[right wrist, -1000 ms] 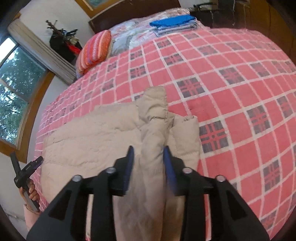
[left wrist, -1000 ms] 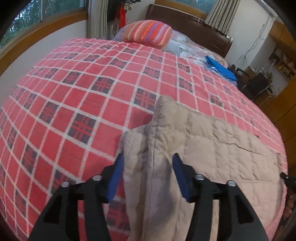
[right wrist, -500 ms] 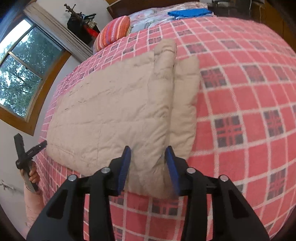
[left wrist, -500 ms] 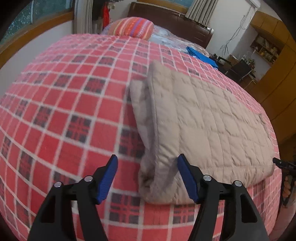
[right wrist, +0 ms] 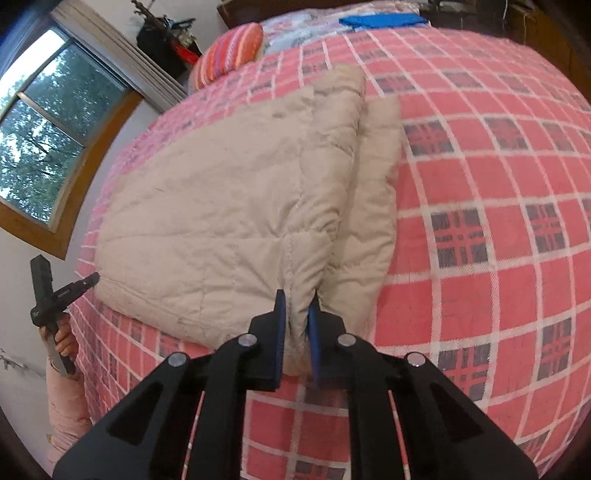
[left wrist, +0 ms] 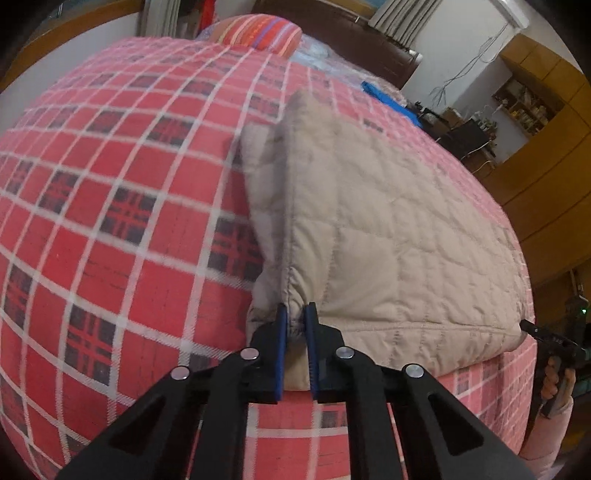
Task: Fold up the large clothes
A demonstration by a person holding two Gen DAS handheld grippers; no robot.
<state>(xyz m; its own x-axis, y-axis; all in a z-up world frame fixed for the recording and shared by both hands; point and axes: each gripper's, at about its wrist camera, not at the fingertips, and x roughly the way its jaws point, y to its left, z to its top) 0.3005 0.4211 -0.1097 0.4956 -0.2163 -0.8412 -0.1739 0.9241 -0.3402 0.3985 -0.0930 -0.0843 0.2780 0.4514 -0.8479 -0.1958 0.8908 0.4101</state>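
Flanking jacket [left wrist: 388, 221]: plaid bedspread [left wrist: 110, 184], striped pillow [right wrist: 229, 51]

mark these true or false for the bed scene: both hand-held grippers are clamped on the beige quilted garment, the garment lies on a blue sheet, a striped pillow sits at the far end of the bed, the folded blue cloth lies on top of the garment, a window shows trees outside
1. Both hand-held grippers are clamped on the beige quilted garment. True: the left hand-held gripper and right hand-held gripper each pinch a near corner.
2. The garment lies on a blue sheet. False: it lies on a red plaid blanket.
3. A striped pillow sits at the far end. True.
4. The folded blue cloth lies on the garment. False: it lies apart, near the headboard.
5. A window shows trees. True.
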